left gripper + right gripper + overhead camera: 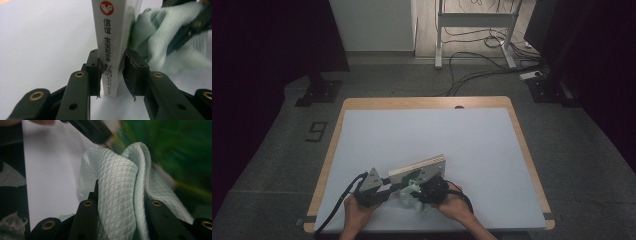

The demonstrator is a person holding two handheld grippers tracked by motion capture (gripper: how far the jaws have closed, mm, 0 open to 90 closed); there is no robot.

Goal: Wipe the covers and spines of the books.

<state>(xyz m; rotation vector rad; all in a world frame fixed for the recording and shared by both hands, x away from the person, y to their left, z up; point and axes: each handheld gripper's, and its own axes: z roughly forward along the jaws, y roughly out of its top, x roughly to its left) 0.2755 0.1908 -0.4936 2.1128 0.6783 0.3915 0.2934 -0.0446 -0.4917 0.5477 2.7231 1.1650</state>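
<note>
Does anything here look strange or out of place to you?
One thing: the book does not lie flat. It stands on edge on the table, clamped at its spine by the left gripper, while the right gripper presses a pale green cloth against its cover. That looks like deliberate wiping. Nothing is spilled or damaged.

One book [418, 168] stands on edge on the single tabletop [472, 145]. One pale green cloth [409, 196] lies just beside it. Two hand-held grippers are there: the left hand-held gripper [388, 188] and the right hand-held gripper [424, 192], each carried by one of two hands. Beyond the tabletop, on the floor, stands one white metal frame [474, 20] among several loose cables.
</note>
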